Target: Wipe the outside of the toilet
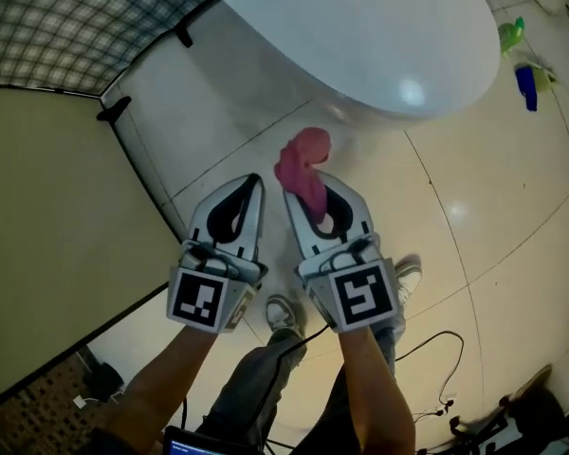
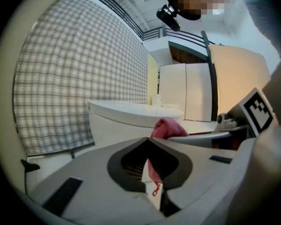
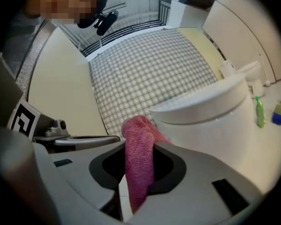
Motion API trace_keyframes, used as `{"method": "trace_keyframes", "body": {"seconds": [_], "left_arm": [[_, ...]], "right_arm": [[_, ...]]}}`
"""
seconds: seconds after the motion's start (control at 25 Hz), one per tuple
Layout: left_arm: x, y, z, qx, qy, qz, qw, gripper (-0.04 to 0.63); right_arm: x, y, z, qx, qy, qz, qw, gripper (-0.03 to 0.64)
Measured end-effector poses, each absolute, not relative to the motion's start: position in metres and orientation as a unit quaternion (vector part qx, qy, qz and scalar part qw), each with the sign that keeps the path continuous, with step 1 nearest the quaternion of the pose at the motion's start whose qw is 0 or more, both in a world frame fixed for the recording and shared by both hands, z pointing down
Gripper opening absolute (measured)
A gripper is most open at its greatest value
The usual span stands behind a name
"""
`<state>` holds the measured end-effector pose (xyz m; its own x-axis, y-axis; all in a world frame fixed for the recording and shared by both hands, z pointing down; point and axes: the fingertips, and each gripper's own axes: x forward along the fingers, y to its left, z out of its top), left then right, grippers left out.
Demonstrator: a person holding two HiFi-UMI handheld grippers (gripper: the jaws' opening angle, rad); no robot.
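The white toilet (image 1: 360, 36) fills the top of the head view, and its bowl edge hangs over the tiled floor. My right gripper (image 1: 303, 194) is shut on a pink cloth (image 1: 303, 164). The cloth stands up from the jaw tips just below the bowl and does not touch it. In the right gripper view the cloth (image 3: 139, 158) runs through the jaws of my right gripper (image 3: 136, 140), with the toilet (image 3: 210, 121) beyond. My left gripper (image 1: 254, 183) sits beside it, shut and holding nothing. In the left gripper view the left gripper (image 2: 147, 138) points at the toilet (image 2: 126, 118).
A green bottle (image 1: 510, 34) and a blue bottle (image 1: 526, 85) stand on the floor to the right of the toilet. A checked wall (image 1: 66, 17) and a beige partition (image 1: 47, 235) close off the left. The person's shoe (image 1: 283, 313) and cables (image 1: 436, 368) lie below.
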<state>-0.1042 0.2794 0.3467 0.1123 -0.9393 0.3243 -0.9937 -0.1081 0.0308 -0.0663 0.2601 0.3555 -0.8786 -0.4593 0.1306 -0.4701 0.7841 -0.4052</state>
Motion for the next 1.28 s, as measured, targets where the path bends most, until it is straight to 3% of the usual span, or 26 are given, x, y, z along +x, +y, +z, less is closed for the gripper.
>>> {"method": "trace_keyframes", "body": {"seconds": [0.44, 0.64, 0.76, 0.84, 1.28], "left_arm": [[-0.232, 0.314, 0.27, 0.669, -0.731, 0.041, 0.127, 0.011], [-0.295, 0.32, 0.247, 0.651, -0.747, 0.025, 0.135, 0.011], [-0.332, 0.3, 0.236, 0.646, -0.757, 0.028, 0.098, 0.011], [-0.353, 0.278, 0.237, 0.644, -0.76, 0.03, 0.081, 0.011], [-0.448, 0.11, 0.313, 0.652, -0.745, 0.012, 0.143, 0.011]], "right_arm": [[-0.206, 0.298, 0.267, 0.156, -0.976, 0.142, 0.056, 0.086], [-0.276, 0.287, 0.236, 0.152, -0.978, 0.137, 0.04, 0.086], [-0.316, 0.263, 0.223, 0.152, -0.979, 0.13, 0.026, 0.087], [-0.34, 0.238, 0.227, 0.155, -0.979, 0.126, 0.024, 0.086], [-0.47, 0.025, 0.345, 0.231, -0.963, 0.125, 0.054, 0.086]]}}
